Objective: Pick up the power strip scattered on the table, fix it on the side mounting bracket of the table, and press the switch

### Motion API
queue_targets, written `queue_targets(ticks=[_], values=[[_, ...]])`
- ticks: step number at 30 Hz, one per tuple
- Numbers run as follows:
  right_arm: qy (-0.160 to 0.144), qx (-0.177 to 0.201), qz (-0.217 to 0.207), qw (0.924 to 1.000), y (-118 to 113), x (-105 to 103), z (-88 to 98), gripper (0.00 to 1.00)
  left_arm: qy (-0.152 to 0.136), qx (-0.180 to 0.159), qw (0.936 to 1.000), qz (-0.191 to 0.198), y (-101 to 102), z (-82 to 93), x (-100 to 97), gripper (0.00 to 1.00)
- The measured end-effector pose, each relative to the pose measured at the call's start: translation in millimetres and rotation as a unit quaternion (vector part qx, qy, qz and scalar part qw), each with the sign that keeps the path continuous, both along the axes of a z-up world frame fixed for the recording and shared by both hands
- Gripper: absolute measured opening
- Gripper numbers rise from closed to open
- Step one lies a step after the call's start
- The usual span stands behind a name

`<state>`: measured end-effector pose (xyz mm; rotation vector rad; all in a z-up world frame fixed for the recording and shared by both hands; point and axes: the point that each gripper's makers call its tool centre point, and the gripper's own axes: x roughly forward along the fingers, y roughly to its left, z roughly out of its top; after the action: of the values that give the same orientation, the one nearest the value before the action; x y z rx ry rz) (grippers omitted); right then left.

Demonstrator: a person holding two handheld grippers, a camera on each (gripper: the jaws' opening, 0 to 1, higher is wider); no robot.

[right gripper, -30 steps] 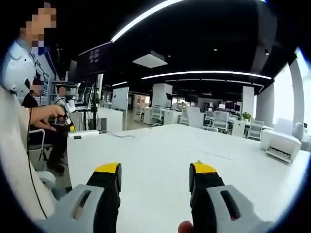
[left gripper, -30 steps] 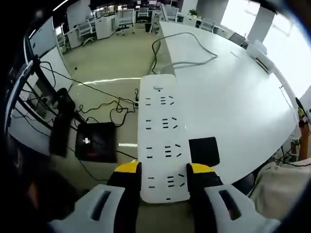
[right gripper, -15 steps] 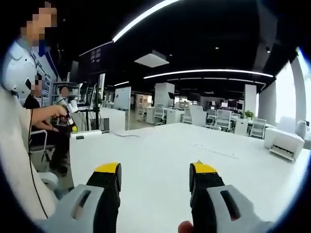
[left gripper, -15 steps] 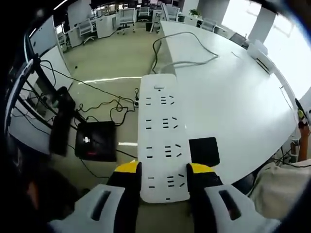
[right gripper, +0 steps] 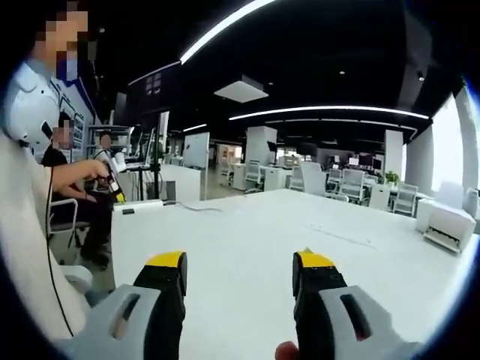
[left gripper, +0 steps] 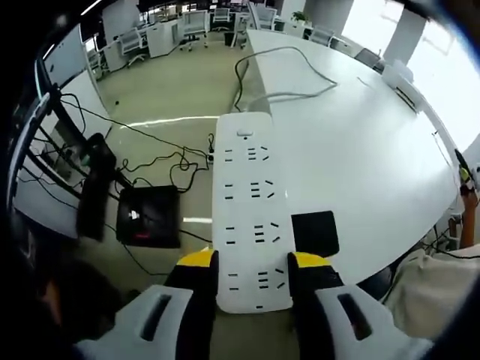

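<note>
Power strip, long white plastic (left gripper: pixel 250 210), clamped at near end by left gripper (left gripper: pixel 253 264), overhanging white table's (left gripper: pixel 360 165) edge, likely toward bracket; right gripper (right gripper: pixel 240 271) open, idle.

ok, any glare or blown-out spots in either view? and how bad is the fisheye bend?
Left gripper view: window light washes out the far table at upper right; the floor carries a bright streak; the power strip stays readable, sockets crisp. Right gripper view: the ceiling light strip bows into an arc, the right-edge windows clip to white, and the tabletop is near-white with little texture.
</note>
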<state>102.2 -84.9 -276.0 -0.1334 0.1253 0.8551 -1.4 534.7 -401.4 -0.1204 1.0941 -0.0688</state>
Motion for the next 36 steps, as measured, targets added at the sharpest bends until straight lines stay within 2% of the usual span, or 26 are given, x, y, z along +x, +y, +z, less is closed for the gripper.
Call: queue_targets(ticks=[10,17,26,36], values=[[0.000,0.000,0.015,0.9999,14,11,4.2,0.53,-0.002,0.000,1.0000,0.000,1,-0.1,0.6,0.41],[0.000,-0.005,0.040,0.9992,39,18,6.4,0.53,0.006,0.001,1.0000,0.000,0,0.1,0.5,0.40],[-0.004,-0.002,0.082,0.9966,76,22,12.4,0.52,0.001,0.001,1.0000,0.000,0,0.3,0.4,0.40],[-0.001,0.000,0.111,0.9938,99,31,17.5,0.51,0.006,0.002,1.0000,-0.004,-1,0.1,0.3,0.40]])
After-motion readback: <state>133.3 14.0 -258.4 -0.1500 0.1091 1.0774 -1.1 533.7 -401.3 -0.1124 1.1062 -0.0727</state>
